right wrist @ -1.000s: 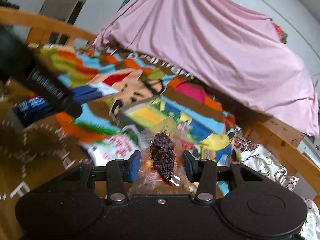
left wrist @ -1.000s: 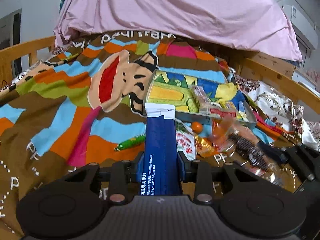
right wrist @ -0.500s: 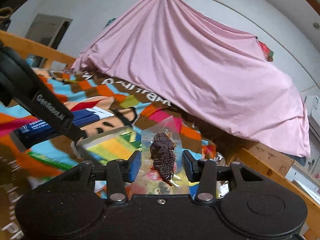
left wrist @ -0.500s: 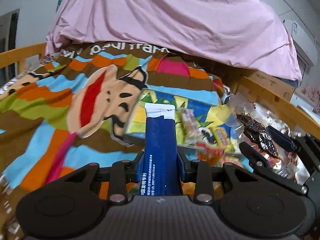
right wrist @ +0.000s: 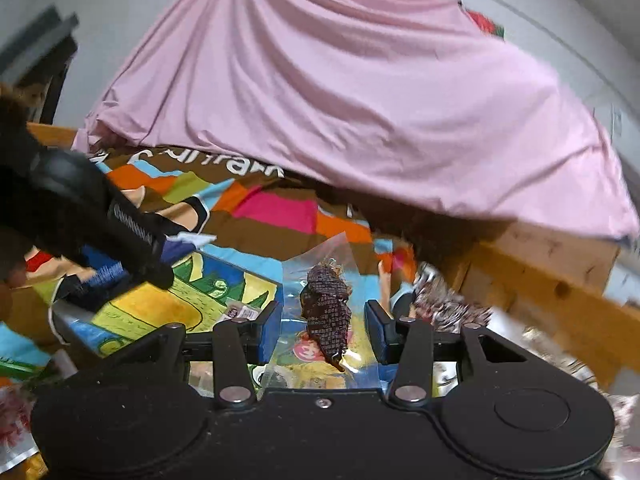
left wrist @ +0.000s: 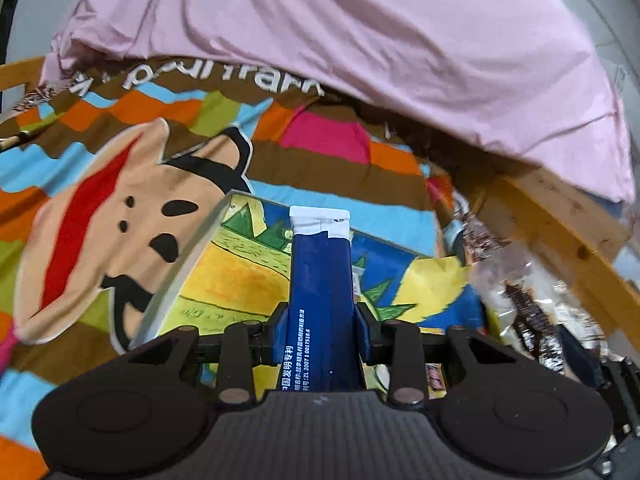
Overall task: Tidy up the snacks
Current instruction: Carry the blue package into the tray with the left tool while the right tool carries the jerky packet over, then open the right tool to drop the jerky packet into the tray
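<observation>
My left gripper (left wrist: 320, 330) is shut on a long dark blue snack packet (left wrist: 320, 280) with a white end, held out over a shallow tin tray (left wrist: 176, 276) with a bright cartoon landscape printed inside. My right gripper (right wrist: 322, 334) is shut on a clear packet of dark dried meat (right wrist: 326, 308), also above that tray (right wrist: 132, 312). In the left wrist view the meat packet (left wrist: 524, 312) shows at the right. In the right wrist view the left gripper's arm crosses at the left with the blue packet (right wrist: 104, 272) in it.
The tray lies on a striped cartoon blanket (left wrist: 120, 208) on a bed. A pink sheet (left wrist: 360, 32) drapes over the far side. A wooden bed rail (left wrist: 560, 224) runs along the right. A small snack pack (right wrist: 242, 312) lies inside the tray.
Both grippers have travelled forward with their packets, from over the loose snacks on the blanket to above the tray. Neither grip has changed.
</observation>
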A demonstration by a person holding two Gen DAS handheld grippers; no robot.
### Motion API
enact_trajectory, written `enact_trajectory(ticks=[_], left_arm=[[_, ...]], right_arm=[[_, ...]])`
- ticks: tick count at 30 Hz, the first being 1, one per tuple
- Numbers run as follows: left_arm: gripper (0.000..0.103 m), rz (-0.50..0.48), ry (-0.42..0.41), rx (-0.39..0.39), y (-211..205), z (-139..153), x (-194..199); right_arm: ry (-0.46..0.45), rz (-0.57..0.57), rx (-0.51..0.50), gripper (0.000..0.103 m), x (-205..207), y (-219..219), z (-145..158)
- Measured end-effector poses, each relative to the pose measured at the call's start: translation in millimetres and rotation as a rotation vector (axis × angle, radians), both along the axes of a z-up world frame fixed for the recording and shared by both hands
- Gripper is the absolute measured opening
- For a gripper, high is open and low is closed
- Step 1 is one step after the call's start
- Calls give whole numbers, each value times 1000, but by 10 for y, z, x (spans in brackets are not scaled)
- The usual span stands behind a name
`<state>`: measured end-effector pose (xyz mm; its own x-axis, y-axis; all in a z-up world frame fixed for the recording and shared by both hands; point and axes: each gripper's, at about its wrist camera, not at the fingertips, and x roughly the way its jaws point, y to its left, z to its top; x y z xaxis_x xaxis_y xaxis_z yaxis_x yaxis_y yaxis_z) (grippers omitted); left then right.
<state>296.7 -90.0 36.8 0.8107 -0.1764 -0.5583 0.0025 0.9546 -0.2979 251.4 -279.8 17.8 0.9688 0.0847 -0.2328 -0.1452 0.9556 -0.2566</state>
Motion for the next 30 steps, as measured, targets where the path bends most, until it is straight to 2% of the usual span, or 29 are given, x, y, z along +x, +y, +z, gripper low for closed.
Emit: enact_trajectory(ticks=[7, 10, 15, 19, 30], left_arm=[[37, 29, 72, 34, -65, -338, 574], [37, 58, 83, 85, -100, -414, 700], [37, 73, 109, 145, -166, -522, 810], [37, 76, 159, 198, -221, -635, 855], [38, 81, 193, 215, -235, -770, 864]], right_arm=[[91, 7, 78, 47, 443, -69, -297], [128, 7, 85, 47, 554, -88, -410], [208, 18, 111, 48, 694, -99, -535], [233, 4, 126, 48, 715, -131, -582], [281, -8, 137, 51, 773, -171, -646]])
